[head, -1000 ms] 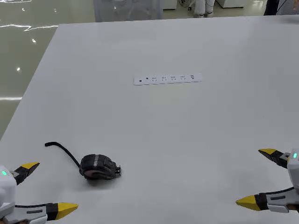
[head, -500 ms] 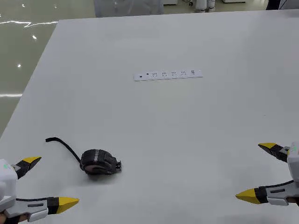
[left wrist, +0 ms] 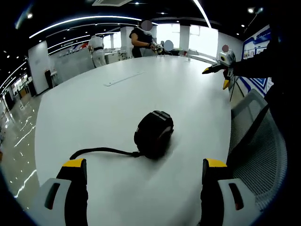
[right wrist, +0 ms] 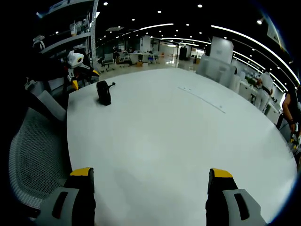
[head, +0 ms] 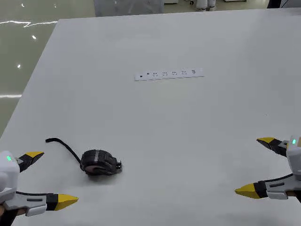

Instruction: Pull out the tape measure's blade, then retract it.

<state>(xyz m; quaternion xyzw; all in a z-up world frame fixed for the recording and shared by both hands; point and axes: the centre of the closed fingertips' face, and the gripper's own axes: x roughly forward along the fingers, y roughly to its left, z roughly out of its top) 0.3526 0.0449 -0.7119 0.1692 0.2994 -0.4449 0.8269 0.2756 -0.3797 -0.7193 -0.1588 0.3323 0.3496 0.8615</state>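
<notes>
A black tape measure (head: 99, 163) is lying in the lower left of the head view on a white table (head: 197, 127), its strap (head: 61, 147) trailing toward the upper left. The left gripper (head: 55, 177) is hovering near it, jaws wide and empty. The right gripper (head: 250, 165), equally wide, is waiting well apart at lower right. The left should be clamping the case squarely while the right is pinching the blade's hook, seemingly at the case's right end.
</notes>
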